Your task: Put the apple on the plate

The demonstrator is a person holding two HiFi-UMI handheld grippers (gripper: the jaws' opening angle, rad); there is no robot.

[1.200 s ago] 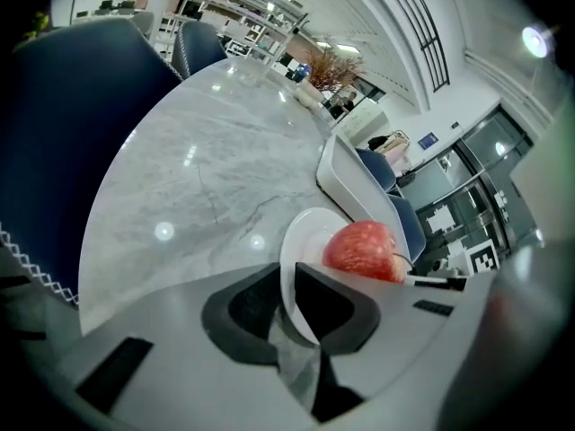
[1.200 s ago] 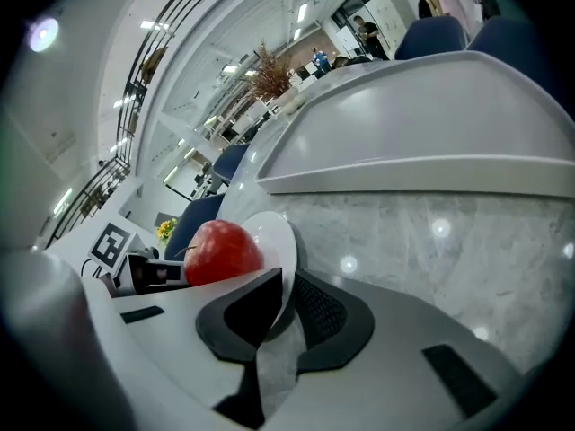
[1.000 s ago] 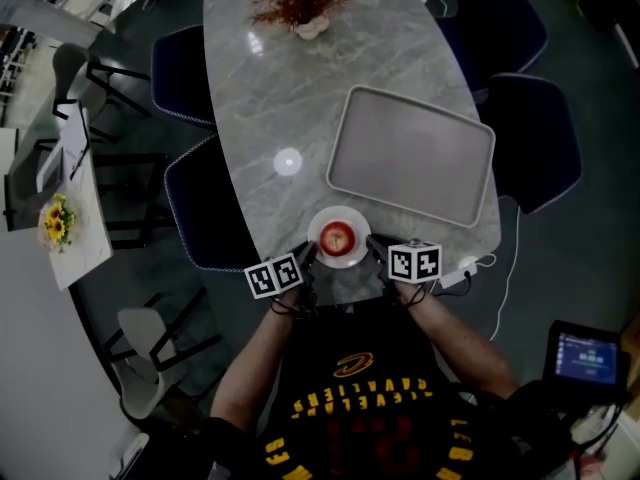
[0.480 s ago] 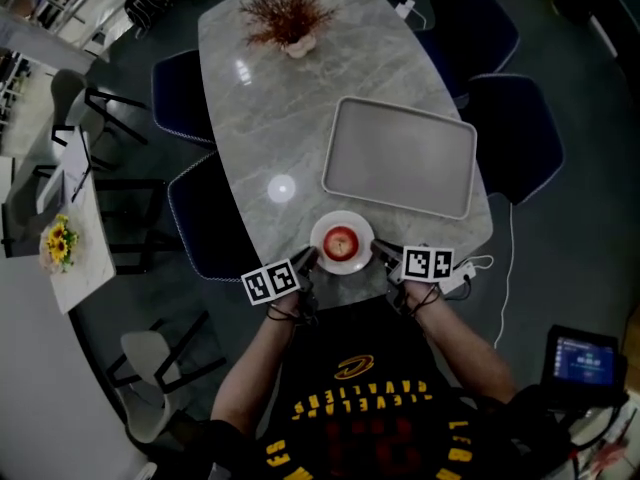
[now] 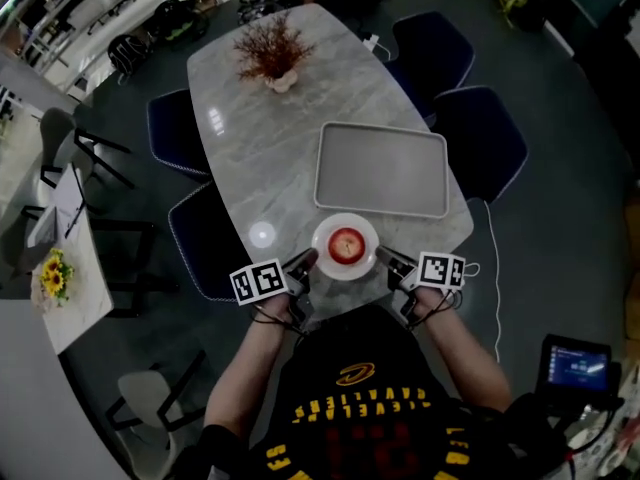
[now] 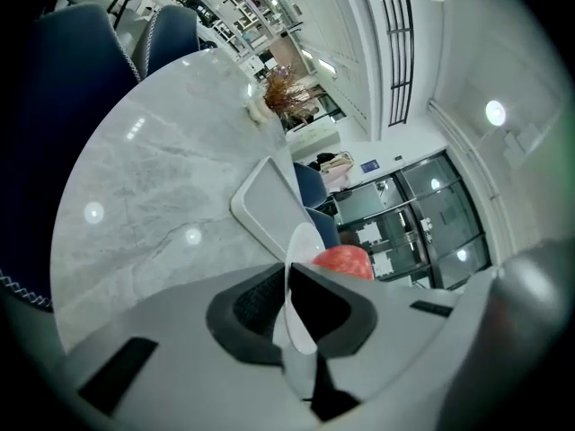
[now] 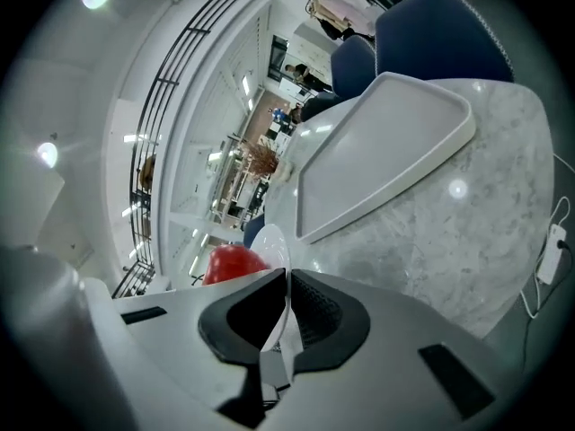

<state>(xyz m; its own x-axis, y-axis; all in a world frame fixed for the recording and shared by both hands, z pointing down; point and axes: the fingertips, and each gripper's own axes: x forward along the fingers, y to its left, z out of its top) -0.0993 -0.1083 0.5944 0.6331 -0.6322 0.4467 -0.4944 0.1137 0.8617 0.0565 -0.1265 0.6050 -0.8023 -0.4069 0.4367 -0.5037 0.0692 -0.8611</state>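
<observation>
A red apple [image 5: 344, 244] rests on a white plate [image 5: 324, 256] at the near end of the marble table [image 5: 270, 158]. My left gripper [image 5: 304, 261] is shut on the plate's left rim, and my right gripper [image 5: 384, 259] is shut on its right rim. In the left gripper view the plate [image 6: 302, 268] shows edge-on between the jaws with the apple [image 6: 344, 259] behind it. The right gripper view likewise has the plate [image 7: 273, 245] pinched edge-on, the apple [image 7: 231, 263] to its left.
A grey tray [image 5: 382, 170] lies just beyond the plate. A dried-plant vase [image 5: 272, 56] stands at the table's far end. Blue chairs [image 5: 478, 140] flank the table on both sides. A white cable [image 5: 492, 298] hangs off the near right edge.
The plate with the apple stays gripped on both sides; the view has shifted, so the table, the plate and both grippers sit a little lower and further right in frame.
</observation>
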